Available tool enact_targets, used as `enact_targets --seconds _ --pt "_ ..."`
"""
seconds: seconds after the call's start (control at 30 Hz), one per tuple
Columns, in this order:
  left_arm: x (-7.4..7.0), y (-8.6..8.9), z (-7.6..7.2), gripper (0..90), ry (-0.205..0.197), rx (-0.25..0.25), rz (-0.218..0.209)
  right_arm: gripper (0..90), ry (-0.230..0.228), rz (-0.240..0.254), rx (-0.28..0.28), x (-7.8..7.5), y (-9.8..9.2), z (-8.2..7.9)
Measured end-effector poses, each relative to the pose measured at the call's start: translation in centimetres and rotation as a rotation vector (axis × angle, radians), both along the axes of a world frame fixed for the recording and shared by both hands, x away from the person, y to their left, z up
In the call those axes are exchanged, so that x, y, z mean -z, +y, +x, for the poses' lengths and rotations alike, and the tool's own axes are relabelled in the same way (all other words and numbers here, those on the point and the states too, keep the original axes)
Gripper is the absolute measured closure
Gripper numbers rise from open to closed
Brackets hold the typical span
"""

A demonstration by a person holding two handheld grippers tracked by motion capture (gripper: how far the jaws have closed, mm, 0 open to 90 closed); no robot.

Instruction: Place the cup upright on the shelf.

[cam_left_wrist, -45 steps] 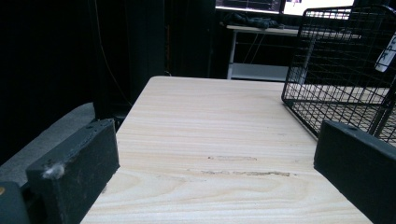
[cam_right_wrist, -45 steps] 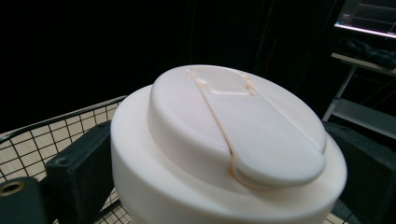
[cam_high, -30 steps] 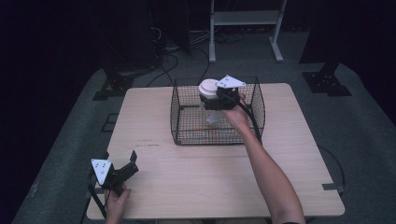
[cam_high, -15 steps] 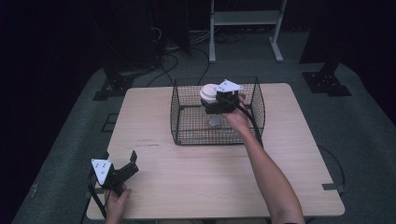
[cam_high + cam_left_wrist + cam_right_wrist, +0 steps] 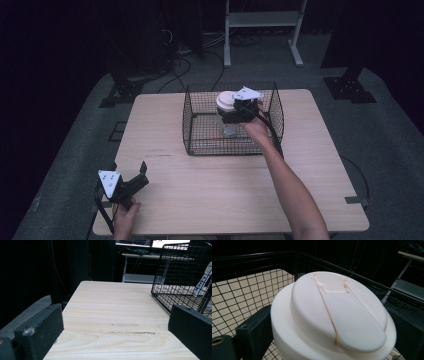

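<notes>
The surface [image 5: 215, 190] is a pale wooden tabletop with rounded corners and visible grain, standing on a grey floor [image 5: 395, 150]. A black wire basket [image 5: 200, 125] sits directly on it, toward the far edge and about midway across. Near the front left corner, the left tool [image 5: 142, 172] rests low against the wood.

Right gripper [image 5: 235, 114] fingers clamped; left gripper [image 5: 131, 181] fingers spread apart.

Lid [image 5: 334, 320]: cream-white, flip-top seam, clamped between the right claw [image 5: 332, 340] black jaws
Basket [image 5: 249, 292]: black wire mesh around it
Bench [image 5: 227, 305]: pale wood beneath mesh
</notes>
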State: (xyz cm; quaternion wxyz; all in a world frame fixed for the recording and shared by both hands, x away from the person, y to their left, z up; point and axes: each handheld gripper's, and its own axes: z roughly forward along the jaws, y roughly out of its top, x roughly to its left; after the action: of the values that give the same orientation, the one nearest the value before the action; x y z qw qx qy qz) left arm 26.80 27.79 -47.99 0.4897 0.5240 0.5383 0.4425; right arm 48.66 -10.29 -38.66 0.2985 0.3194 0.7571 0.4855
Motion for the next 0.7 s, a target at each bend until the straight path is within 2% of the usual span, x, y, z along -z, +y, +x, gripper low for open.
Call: enact_targets --seconds 0.57,0.7 --pt "0.00 0.02 -0.01 0.0 0.001 -0.001 -0.003 2.9 -0.002 -0.015 0.000 -0.22 -0.16 -0.02" --pt "0.00 0.02 0.00 0.0 0.001 -0.002 -0.003 2.4 -0.002 -0.001 0.000 -0.34 -0.24 -0.02"
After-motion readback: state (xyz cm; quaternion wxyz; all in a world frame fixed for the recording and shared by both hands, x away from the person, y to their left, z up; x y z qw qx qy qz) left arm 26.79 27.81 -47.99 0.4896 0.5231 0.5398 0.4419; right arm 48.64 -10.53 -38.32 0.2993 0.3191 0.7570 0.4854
